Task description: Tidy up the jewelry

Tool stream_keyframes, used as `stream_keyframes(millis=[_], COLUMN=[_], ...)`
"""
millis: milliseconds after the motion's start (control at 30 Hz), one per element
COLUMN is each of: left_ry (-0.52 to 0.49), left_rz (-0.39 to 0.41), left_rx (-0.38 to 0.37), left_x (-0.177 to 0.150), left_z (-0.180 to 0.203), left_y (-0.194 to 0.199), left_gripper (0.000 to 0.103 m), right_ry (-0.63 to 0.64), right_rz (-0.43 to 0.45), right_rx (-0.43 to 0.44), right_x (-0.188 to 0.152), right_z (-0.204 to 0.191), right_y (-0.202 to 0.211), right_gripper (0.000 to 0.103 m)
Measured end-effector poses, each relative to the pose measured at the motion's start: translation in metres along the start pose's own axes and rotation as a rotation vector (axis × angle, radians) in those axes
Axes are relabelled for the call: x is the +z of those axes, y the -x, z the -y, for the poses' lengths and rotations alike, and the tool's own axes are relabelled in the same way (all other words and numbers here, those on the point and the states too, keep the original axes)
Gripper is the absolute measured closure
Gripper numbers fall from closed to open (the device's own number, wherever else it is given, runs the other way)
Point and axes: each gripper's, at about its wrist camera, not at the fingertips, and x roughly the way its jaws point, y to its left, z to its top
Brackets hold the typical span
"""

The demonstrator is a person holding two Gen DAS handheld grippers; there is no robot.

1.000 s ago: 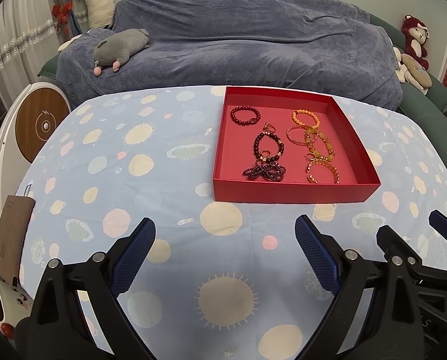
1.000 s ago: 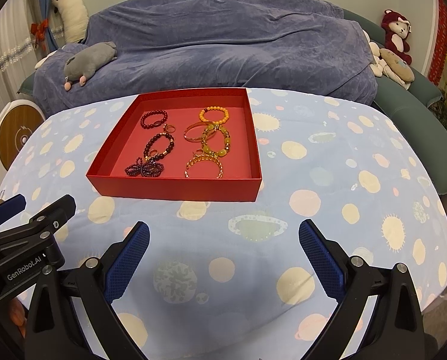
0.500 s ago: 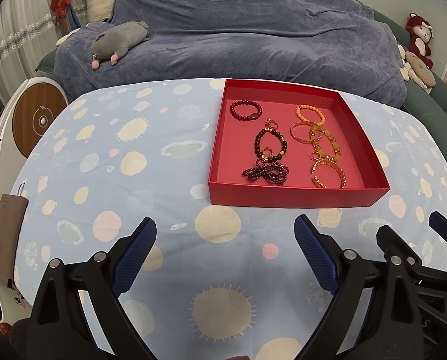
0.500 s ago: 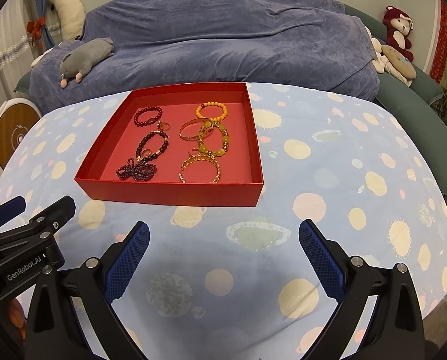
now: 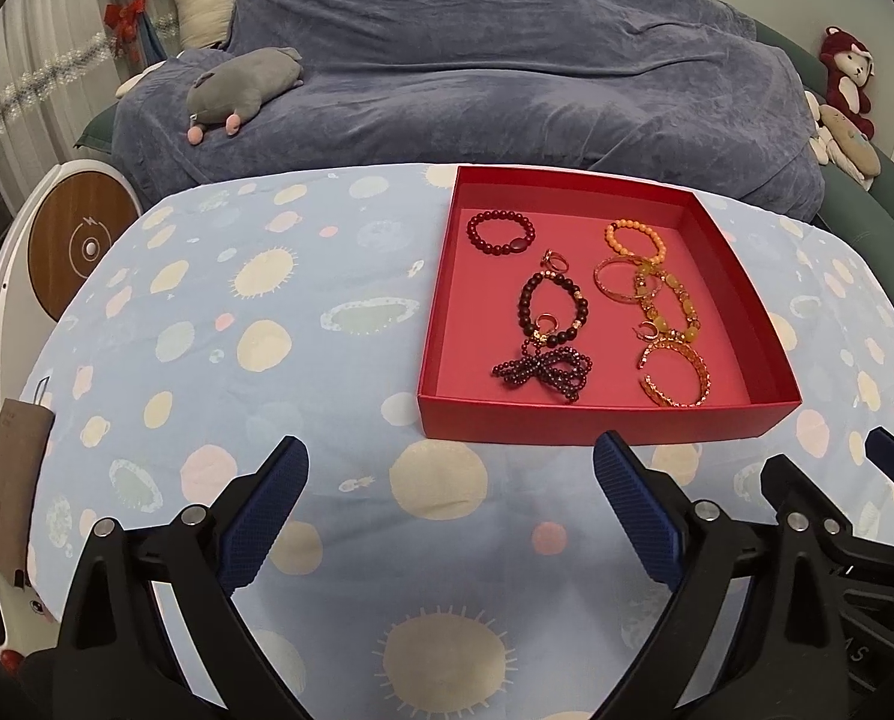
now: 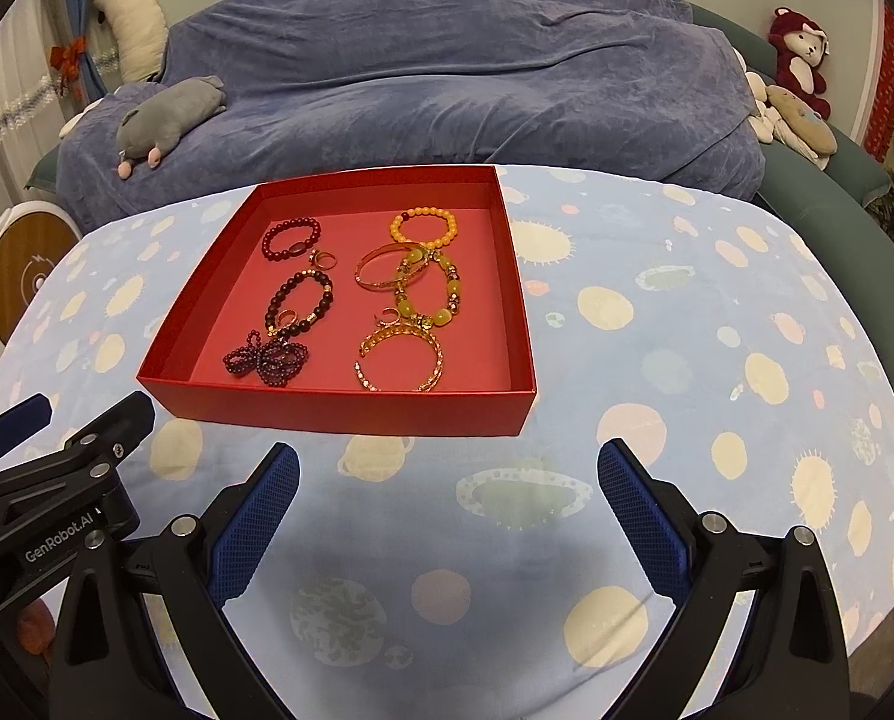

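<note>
Both grippers nearer red tray (image 6: 351, 414) | left gripper (image 5: 450, 480) spread, empty | right gripper (image 6: 447, 483) spread, empty

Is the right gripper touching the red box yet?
Apart. In the right wrist view the open right gripper sits short of the red box, with a strip of bare tablecloth between its fingertips and the near wall.

Tray (image 6: 351, 414) on the table (image 6: 687, 360), left of centre in the right wrist view; sofa (image 6: 447, 72) behind the table. In the tray: beaded bracelets (image 6: 291, 238) in the left column, bangles (image 6: 387, 267) in the right, rings (image 6: 326, 258) between. Plush toy (image 6: 165, 114) on the sofa, far left.
</note>
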Motion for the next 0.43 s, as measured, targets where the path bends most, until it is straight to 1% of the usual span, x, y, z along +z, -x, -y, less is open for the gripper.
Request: stream_keyframes(millis=[167, 233, 433], left_ry=[-0.007, -0.010, 0.000], left_rz=[0.002, -0.014, -0.010], left_rx=[0.003, -0.006, -0.006], left_x=[0.0023, 0.0033, 0.0026], left_z=[0.0010, 0.0007, -0.0003], left_y=[-0.0048, -0.0076, -0.0096], left_gripper=[0.012, 0.012, 0.012], right_ry=[-0.001, 0.001, -0.006], right_rz=[-0.004, -0.005, -0.008], right_rx=[0.002, 0.001, 0.002], right_x=[0.0021, 0.0019, 0.0021], right_z=[0.0003, 0.0004, 0.0013], right_y=[-0.0057, -0.0066, -0.0092], right_gripper=[0.007, 0.007, 0.007])
